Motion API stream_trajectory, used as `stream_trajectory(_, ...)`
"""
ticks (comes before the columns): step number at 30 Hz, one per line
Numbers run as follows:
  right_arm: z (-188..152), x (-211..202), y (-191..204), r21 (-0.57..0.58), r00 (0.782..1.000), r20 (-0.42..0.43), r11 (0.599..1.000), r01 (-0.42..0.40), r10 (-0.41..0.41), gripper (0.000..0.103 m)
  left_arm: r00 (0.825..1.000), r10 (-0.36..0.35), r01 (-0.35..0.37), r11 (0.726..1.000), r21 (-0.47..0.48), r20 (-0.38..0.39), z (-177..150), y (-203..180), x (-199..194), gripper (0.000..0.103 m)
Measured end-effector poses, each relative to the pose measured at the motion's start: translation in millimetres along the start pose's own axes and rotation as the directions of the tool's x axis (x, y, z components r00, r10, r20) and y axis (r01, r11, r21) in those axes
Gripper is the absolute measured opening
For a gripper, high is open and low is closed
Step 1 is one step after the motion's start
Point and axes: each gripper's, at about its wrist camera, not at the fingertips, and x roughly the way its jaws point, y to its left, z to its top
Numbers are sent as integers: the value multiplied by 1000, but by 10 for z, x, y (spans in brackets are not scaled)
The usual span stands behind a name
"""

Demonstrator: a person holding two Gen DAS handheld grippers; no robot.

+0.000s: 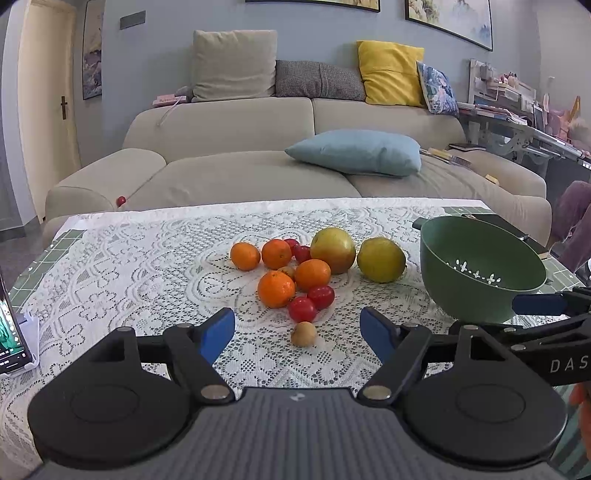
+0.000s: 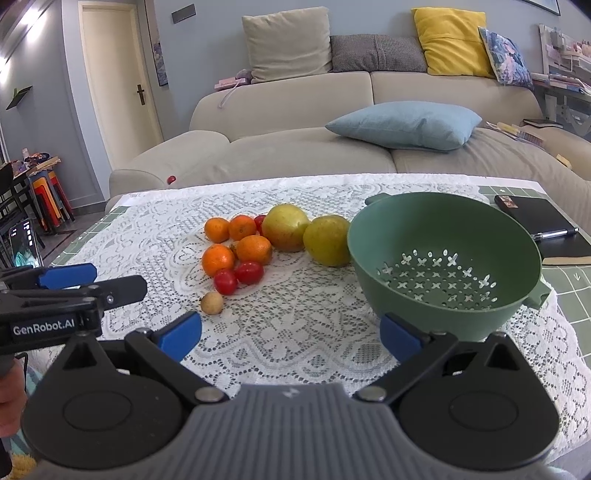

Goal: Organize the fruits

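Home living room: beige sofa (image 1: 258, 147) with cushions (image 1: 391, 72) at far side, framed pictures (image 1: 448, 18), lace-covered table (image 1: 147, 258) near.

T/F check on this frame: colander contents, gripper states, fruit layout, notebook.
1. The green colander holds two oranges. False: it is empty; all fruit lies on the lace tablecloth.
2. The left hand-held gripper is open and holds nothing. True.
3. The right hand-held gripper is shut on a tomato. False: it is open and empty.
4. The small brown fruit lies apart from the pile, on its near side. True.
5. A pen lies on the black notebook. True.
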Motion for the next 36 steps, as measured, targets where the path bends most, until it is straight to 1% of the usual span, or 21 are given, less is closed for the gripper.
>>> stream_trajectory(36,40,32,6,-11,1000,-26,1000,15,-15,99,1000,-22,22,1000,-7,-20,7,-3,77,90)
